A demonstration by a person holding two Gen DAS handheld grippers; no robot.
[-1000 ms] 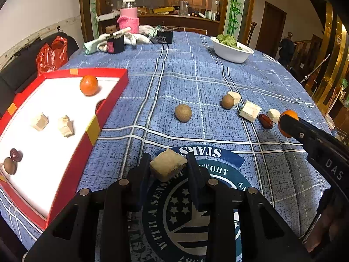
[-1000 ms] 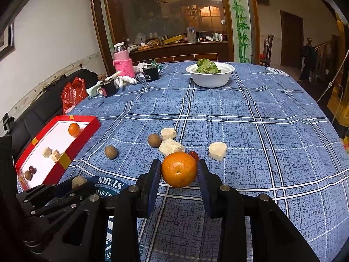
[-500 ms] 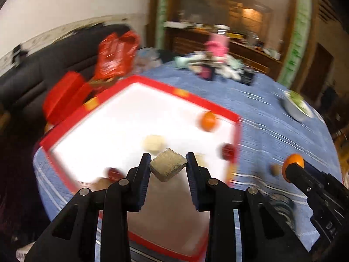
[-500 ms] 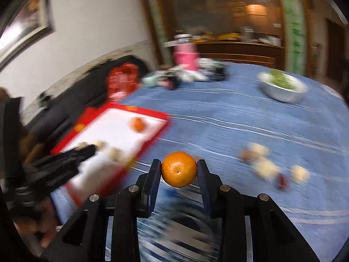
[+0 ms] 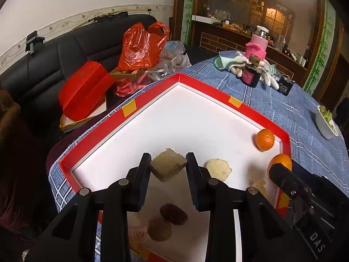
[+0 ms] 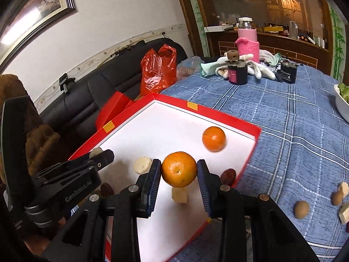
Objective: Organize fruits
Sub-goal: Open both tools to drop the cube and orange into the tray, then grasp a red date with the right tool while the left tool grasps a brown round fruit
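Note:
My left gripper (image 5: 168, 166) is shut on a pale tan fruit chunk (image 5: 168, 167) and hangs over the white floor of the red-rimmed tray (image 5: 192, 83). My right gripper (image 6: 178, 170) is shut on an orange (image 6: 178, 169), above the tray (image 6: 218, 113) near its right side. Inside the tray lie a second orange (image 6: 213, 139), two pale chunks (image 5: 218, 169) (image 6: 179, 195), a dark red date (image 5: 173, 214) and a brown round fruit (image 5: 159, 228). In the left wrist view the right gripper (image 5: 281, 170) shows at the tray's right edge with the held orange (image 5: 280, 162).
On the blue checked cloth right of the tray lie brown fruits (image 6: 301, 209) and pale chunks (image 6: 344, 188). A white bowl of greens (image 5: 326, 122), a pink flask (image 6: 247, 41), dark jars (image 6: 237, 73) and gloves stand farther back. A black sofa with a red bag (image 5: 141, 45) is left of the table.
Both grippers swung left from the open cloth to above the red tray, each keeping its load. The loose fruits on the cloth now lie off to the right.

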